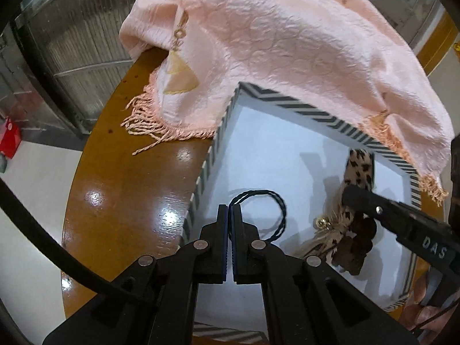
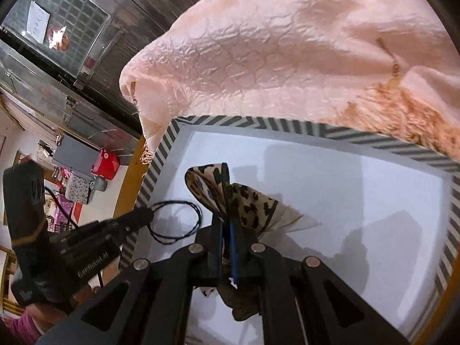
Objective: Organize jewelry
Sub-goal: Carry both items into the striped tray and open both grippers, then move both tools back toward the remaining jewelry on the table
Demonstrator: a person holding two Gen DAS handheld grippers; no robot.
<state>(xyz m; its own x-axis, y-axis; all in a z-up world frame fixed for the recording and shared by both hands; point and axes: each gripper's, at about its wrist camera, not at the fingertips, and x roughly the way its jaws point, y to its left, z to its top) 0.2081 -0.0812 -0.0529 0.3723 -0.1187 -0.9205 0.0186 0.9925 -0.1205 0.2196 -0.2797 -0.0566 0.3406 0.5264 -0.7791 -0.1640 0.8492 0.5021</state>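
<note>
A white tray with a black-and-white striped rim (image 1: 227,115) (image 2: 161,158) sits on a glossy brown table (image 1: 129,195). My left gripper (image 1: 230,210) (image 2: 145,215) hangs over the tray's left part, shut on a black twisted cord necklace (image 1: 280,210) (image 2: 184,204) whose loop dangles from its tips. My right gripper (image 2: 227,189) (image 1: 349,194) is shut on a leopard-print fabric piece (image 2: 253,204) (image 1: 358,169). From that piece hang a small gold bell (image 1: 320,222) and brown wooden discs (image 1: 360,238), just above the tray floor.
A pink quilted cloth with fringe (image 1: 273,43) (image 2: 287,57) lies heaped behind the tray and overlaps its far rim. The table edge curves at the left, with a white floor (image 1: 31,172) and a glass cabinet (image 1: 72,43) beyond. A hand (image 1: 425,313) shows at the lower right.
</note>
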